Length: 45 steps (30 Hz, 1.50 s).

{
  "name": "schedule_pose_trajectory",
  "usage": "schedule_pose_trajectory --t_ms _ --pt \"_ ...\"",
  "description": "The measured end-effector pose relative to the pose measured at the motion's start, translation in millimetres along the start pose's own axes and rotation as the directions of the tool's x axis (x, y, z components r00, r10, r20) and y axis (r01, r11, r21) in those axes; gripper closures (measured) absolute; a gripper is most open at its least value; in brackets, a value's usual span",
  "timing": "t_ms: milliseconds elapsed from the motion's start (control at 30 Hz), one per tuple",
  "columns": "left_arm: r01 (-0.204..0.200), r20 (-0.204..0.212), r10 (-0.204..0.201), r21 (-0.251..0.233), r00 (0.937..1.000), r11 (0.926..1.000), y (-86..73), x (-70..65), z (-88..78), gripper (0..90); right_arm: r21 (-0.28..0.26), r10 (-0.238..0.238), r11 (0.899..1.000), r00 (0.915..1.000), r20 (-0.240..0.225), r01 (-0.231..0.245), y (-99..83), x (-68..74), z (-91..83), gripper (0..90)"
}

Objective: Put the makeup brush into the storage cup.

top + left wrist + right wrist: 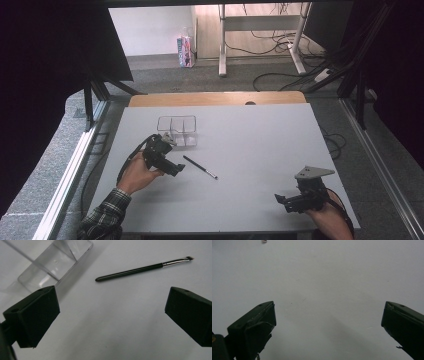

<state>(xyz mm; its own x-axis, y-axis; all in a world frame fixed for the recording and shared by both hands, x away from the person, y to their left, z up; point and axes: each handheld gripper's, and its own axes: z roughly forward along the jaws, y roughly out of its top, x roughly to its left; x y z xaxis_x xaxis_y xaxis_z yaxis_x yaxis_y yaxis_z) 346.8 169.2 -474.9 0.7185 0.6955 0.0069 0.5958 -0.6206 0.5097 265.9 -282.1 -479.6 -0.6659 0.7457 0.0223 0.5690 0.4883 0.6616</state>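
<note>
High view. Landmark: brush, thin, black handle, metal collar, small bristle tip; lies flat on grey table, handle end toward clear box, tip toward near-right.
- Clear box: divided compartments, see-through, looks empty; just beyond brush's handle end, not touching.
- Left gripper: held in left hand, just left of brush's handle end, near but apart. Jaws spread, nothing between.
- Right gripper: well right of brush & nearer table's front edge, grey plate on top. Jaws look spread, holding nothing.

Left gripper view.
- Brush: beyond the two black jaws, between them in line, apart from both. Collar & angled tip at far right end.
- Clear box: left of brush's handle end, close to left jaw; wall edges show.
- Jaws wide apart, bare table between.

Right gripper view.
- Jaws spread wide over bare table. Tiny speck at top edge, too small to tell.

Handling (est.): brush very light, stiff, smooth round handle, prob. rolls or slips in a loose pinch. Lies flush to table, so jaws must come low, across handle. Best grip: mid-handle, clear of bristles; tip soft, easily bent. Box thin plastic, light, may slide if bumped.
</note>
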Motion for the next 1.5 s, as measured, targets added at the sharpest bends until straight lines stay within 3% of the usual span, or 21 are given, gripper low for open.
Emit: schedule_pose_trajectory --t_ms 533,567,833,1233,1500 --pt "-0.065 0.059 0.062 0.045 0.9963 0.9969 28.9 -14.2 23.4 0.1 0.008 -0.006 1.000 0.9999 -0.012 0.007 0.1 0.2 0.2 0.0" --pt "-0.095 0.055 0.091 0.070 0.9943 0.9931 31.1 -13.3 23.8 0.0 0.009 -0.007 1.000 0.9999 -0.013 0.007 0.1 0.3 0.3 0.0" --pt "-0.131 0.071 0.125 0.087 0.9896 0.9876 45.2 -19.8 33.5 0.1 0.011 -0.012 1.000 0.9997 -0.019 0.012 0.2 0.2 0.7 0.0" --pt "-0.209 0.090 0.199 0.127 0.9758 0.9695 65.9 -30.5 47.2 0.4 0.014 -0.015 1.000 0.9996 -0.023 0.015 0.1 0.1 1.2 0.0" --pt "-0.248 0.093 0.236 0.154 0.9674 0.9565 62.6 -30.2 62.8 5.4 0.015 -0.014 1.000 0.9994 -0.031 0.015 0.0 0.2 1.2 0.1"
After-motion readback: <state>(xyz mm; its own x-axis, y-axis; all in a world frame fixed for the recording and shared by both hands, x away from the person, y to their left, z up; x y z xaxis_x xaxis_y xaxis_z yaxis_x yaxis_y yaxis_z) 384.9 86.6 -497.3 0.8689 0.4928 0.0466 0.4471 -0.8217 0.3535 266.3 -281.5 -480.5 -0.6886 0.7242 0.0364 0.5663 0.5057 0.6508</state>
